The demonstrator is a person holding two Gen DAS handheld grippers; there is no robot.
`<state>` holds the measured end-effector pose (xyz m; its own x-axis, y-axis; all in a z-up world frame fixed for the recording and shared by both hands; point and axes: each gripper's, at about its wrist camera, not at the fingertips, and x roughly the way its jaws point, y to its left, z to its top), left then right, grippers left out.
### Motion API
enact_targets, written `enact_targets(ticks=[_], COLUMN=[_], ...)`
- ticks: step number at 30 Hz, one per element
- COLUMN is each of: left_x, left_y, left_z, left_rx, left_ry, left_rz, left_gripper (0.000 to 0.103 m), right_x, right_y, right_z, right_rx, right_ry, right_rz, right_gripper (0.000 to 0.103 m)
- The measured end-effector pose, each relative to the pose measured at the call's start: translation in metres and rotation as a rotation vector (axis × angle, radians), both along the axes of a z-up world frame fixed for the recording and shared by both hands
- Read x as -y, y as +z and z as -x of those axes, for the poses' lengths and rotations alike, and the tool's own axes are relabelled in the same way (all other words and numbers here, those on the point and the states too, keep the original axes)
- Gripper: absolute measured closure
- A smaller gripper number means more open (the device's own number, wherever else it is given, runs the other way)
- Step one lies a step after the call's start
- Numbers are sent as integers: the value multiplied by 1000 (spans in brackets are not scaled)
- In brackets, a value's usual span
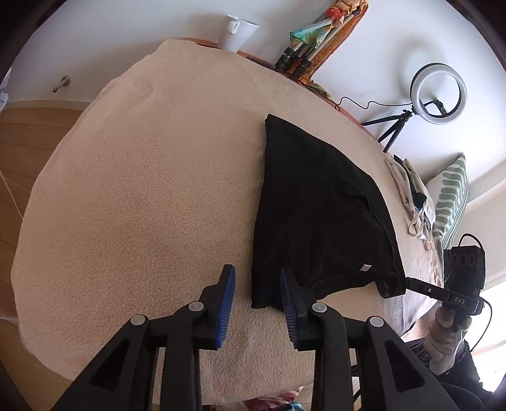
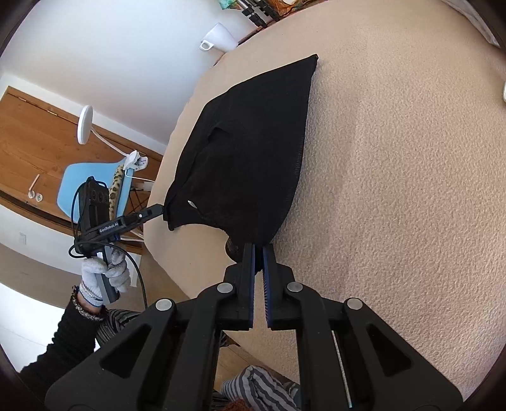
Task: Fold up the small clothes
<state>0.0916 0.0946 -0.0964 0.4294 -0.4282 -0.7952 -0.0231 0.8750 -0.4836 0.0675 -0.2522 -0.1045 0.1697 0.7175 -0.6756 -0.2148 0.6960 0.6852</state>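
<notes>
Your black knit garment lies flat on the bench, on the beige textured cloth that covers it. It looks already folded into a long narrow shape that runs from the near edge toward 12 o'clock. A small white label shows near its near hem.

Your left hand-held gripper has wide jaws. The near-left corner of the garment sits between them, close against the 3 o'clock finger and not pinched yet. This looks like lining up for a grasp.

Your right hand-held gripper has narrow jaws pinched on the other near corner, with fabric visibly running into the blue pads. Holding it low at the hem keeps the edge taut, so both corners can lift together.

Likely step: pick up the near hem to fold it away toward 12 o'clock. Close the left first, because a one-sided lift would skew the fold.

A white ceramic mug stands at the far edge, well clear of the garment.
</notes>
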Motion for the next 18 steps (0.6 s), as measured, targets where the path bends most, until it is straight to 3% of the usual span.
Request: enact_targets(ticks=[3,4,7,13,18], left_x=[-3,-2,8,21,21], left_y=[10,12,17,10,13], left_z=[-6,-9,-14,-17,-15], left_rx=[31,35,55,35,43], left_ry=[20,24,3,-41,-36], left_rz=[9,22,-2,-24,-21], left_gripper=[73,73,73,73,73], right_x=[10,11,13,1,-22], right_y=[17,21,22,-12,-7], right_z=[-2,-7,-19,-3,8], right_rx=[50,55,16,-74,30], right_ry=[-10,-15,1,37,70], right_rz=[-3,-12,-36,-42,46], right_gripper=[64,59,59,59,59])
